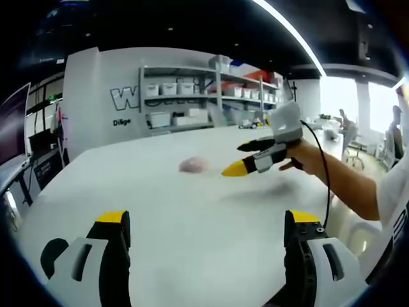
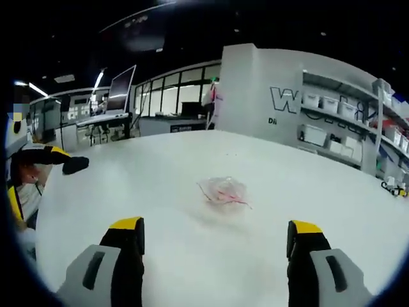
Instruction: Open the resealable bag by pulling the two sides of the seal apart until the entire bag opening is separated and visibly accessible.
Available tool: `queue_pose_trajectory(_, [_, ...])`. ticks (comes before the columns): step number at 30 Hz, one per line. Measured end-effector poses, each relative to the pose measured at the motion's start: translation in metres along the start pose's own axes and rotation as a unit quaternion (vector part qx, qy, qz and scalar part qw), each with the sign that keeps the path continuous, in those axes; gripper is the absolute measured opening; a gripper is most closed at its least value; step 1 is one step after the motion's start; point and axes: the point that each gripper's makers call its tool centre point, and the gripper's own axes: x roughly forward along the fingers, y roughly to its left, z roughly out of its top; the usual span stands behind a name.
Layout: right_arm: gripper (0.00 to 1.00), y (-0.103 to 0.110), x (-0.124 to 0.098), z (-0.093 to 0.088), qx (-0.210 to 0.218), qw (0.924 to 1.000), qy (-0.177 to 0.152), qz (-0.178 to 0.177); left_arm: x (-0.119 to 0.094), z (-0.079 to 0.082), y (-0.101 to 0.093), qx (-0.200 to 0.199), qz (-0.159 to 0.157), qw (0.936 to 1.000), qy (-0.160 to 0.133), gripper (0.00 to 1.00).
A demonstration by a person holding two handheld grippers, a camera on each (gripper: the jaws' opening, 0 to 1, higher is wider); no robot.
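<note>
One bag [image 2: 223, 190] lay crumpled on the white table [image 2: 160, 166], clear with a red seal line, straight ahead of my right gripper [image 2: 214, 246] and well apart from it. I could not tell its long axis. My right jaws stood apart, empty. My left gripper [image 1: 208, 233] was also spread wide and empty, farther from the bag; I judged the right nearer. Two grippers, one bag.
</note>
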Motion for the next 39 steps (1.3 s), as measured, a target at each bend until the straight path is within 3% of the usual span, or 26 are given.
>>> queue_pose_trajectory(7, [0.87,0.002,-0.004,-0.006,0.004,1.0,0.006,0.004,0.0,0.002,-0.002,0.002,-0.001,1.0,-0.001,0.99])
queue_pose_trajectory(14, [0.9,0.005,-0.013,-0.01,0.005,1.0,0.001,-0.001,0.0,0.004,-0.002,0.003,-0.001,1.0,-0.002,0.99])
queue_pose_trajectory(39, [0.85,0.016,-0.029,-0.018,0.003,1.0,0.004,-0.006,0.0,0.005,-0.004,0.004,-0.003,1.0,-0.001,0.99])
